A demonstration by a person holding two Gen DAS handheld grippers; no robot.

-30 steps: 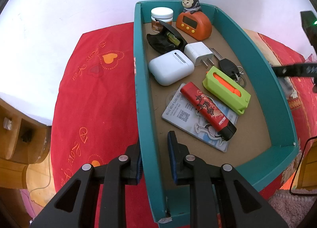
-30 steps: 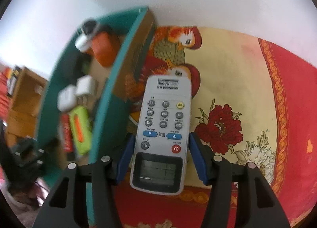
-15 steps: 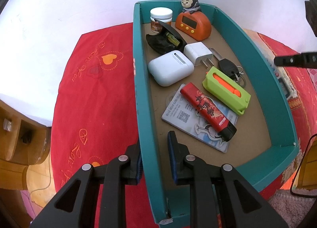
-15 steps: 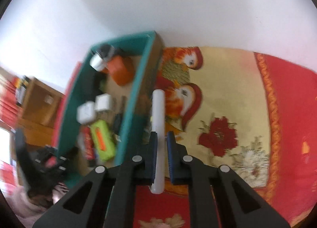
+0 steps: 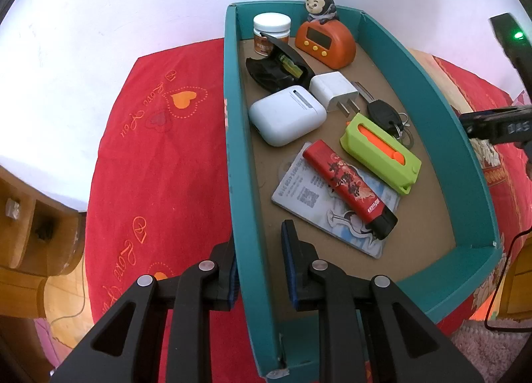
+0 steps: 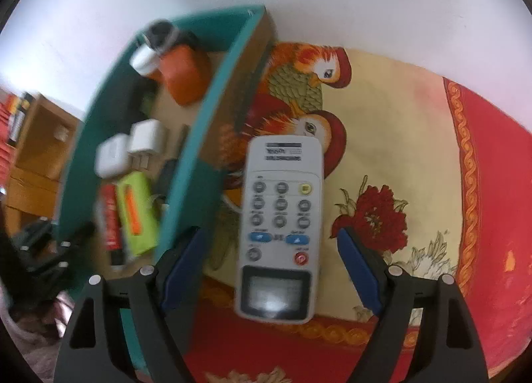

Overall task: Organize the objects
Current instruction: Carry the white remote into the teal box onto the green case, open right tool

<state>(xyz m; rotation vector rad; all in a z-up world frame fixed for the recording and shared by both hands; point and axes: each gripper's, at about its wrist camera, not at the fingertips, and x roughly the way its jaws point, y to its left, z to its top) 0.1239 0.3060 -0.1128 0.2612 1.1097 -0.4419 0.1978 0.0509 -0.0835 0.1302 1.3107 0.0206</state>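
My left gripper (image 5: 259, 236) is shut on the left wall of the teal box (image 5: 232, 116). One finger is outside the wall and the other inside. The box holds a white earbud case (image 5: 287, 118), a white charger (image 5: 334, 90), a red lighter (image 5: 349, 188), a lime-green cutter (image 5: 382, 153), keys (image 5: 385, 115) and an orange clock (image 5: 327, 40). A grey remote control (image 6: 281, 216) lies face up on the patterned cloth just right of the box (image 6: 199, 136). My right gripper (image 6: 271, 235) straddles the remote; its jaws are opening, with gaps on both sides of the remote.
A white jar (image 5: 272, 30) and a black open case (image 5: 279, 67) sit at the box's far end, over a card (image 5: 332, 210). Red cloth (image 5: 159, 166) covers the surface. Wooden furniture (image 5: 23, 233) stands at the left, and a white wall lies behind.
Half a second ago the remote stood on edge between the right gripper's nearly shut jaws. Now it lies face up and the jaws are wide apart. The left gripper has not moved.
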